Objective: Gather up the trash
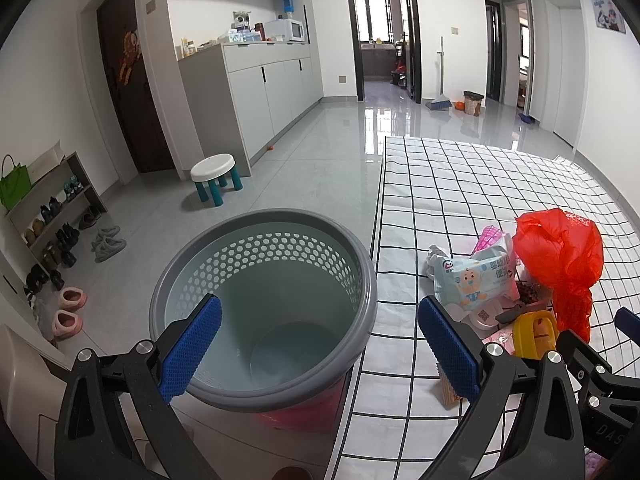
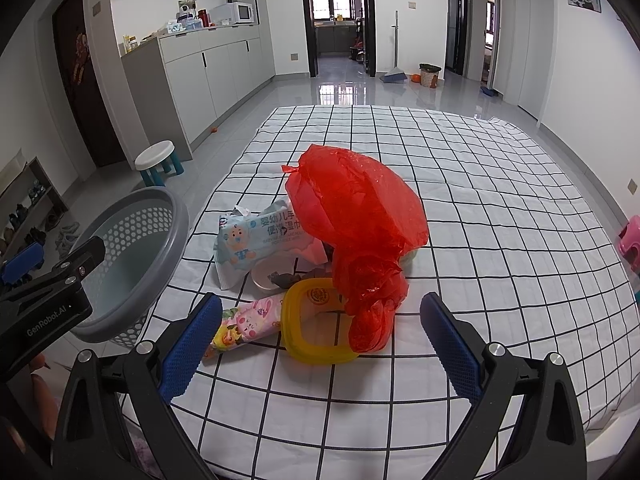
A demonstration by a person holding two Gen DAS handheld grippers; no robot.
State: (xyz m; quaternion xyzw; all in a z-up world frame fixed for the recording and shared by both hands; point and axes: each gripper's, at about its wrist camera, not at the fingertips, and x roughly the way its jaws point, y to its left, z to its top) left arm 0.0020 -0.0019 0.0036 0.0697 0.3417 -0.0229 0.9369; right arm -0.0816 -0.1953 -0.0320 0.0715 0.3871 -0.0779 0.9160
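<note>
**Facing the trash pile: right tool nearer, basket at the left**

Showing both tools released, jaws spread wide, nothing held. In the right wrist view, the right tool [image 2: 320, 340] points at the trash pile on the checked bedsheet [image 2: 500, 208]: a crumpled red plastic bag [image 2: 360, 232] at 12 o'clock, touching a yellow lid [image 2: 316, 332] that lies flat just ahead between the fingers, and a pink snack wrapper [image 2: 244, 324] at 11 o'clock, its long axis running from 8 to 2 o'clock. A wet-wipes pack [image 2: 256, 240] lies beyond. The left tool [image 1: 320, 348] hovers over the empty grey basket [image 1: 264, 292], which stands on the floor beside the bed's left edge, at 9 o'clock from the pile. The right tool is judged nearer the trash. Glossy grey tiles, white cabinets [image 1: 264, 88] and a small stool [image 1: 216, 176] fill the room.
</note>
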